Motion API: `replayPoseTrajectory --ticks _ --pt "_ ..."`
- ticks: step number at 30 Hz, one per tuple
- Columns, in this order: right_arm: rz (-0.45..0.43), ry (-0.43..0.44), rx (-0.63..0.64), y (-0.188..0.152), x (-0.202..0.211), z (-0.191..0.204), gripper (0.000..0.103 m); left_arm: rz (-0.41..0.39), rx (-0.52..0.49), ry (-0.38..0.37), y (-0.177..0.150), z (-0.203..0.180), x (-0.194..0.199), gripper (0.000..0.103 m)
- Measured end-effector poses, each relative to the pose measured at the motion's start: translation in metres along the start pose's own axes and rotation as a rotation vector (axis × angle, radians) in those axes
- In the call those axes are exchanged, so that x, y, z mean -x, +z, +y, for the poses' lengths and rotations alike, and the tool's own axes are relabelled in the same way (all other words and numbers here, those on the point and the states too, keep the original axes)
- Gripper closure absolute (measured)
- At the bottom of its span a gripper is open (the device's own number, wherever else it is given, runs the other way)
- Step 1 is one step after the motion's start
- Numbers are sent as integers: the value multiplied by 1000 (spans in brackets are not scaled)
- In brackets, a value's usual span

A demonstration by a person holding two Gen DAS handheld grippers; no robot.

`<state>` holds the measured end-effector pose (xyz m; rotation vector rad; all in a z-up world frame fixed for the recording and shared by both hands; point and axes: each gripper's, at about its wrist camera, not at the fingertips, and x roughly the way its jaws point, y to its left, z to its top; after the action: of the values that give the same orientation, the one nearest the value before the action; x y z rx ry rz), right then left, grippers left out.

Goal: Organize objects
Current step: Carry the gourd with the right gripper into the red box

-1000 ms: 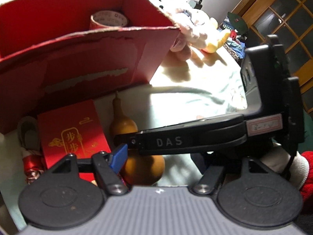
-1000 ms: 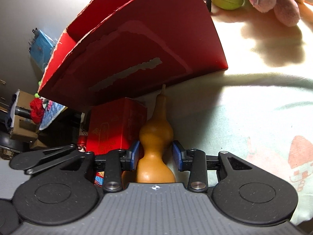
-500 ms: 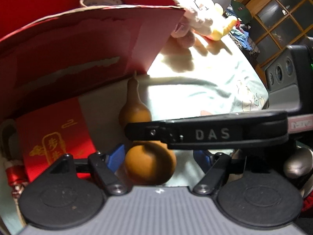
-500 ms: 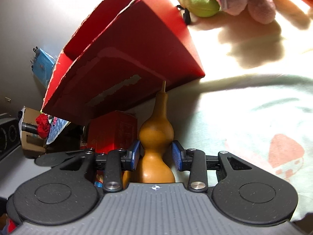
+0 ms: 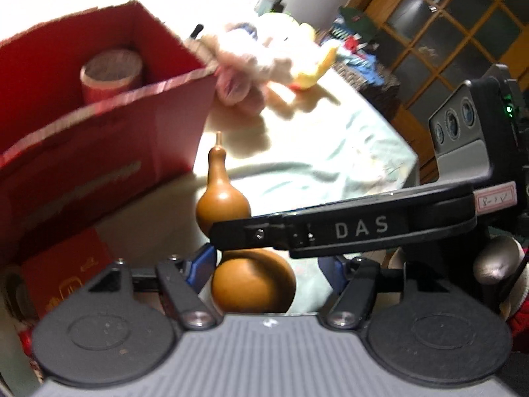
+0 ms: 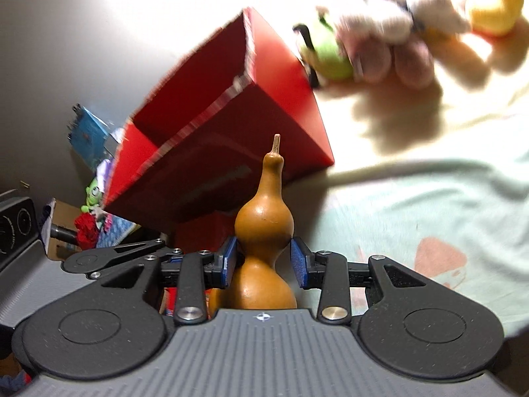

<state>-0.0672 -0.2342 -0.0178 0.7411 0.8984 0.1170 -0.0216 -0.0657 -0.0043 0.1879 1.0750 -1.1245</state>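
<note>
Tan, glossy, two-lobed gourd (image 6: pixel 264 231) pinched at its narrow waist by the right gripper (image 6: pixel 264 261), stem up.

The right gripper's blue pads (image 6: pixel 299 261) press the gourd's waist from both sides. The left gripper (image 5: pixel 267 269) is closing, its jaws on either side of the gourd's lower bulb with a gap at the right pad. Just beyond stands an open red cardboard box (image 5: pixel 109 145) with a tape roll (image 5: pixel 110 72) inside; a small red packet (image 5: pixel 66 278) lies before it. Plush toys (image 6: pixel 380 39) sit farther back on the pale green cloth (image 6: pixel 429 205).
</note>
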Motion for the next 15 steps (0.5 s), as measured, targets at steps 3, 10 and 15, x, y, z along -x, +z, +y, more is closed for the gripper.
replayPoseTrajectory --ticks 3,10,15 --pt "-43 16 31 9 14 10 65 -56 -35 -8 9 -8 16 36" --pt "-141 70 134 46 30 47 65 -209 -62 -23 38 -7 64 36" --pt "-171 93 234 77 22 75 65 -292 -67 31 58 4 91 36"
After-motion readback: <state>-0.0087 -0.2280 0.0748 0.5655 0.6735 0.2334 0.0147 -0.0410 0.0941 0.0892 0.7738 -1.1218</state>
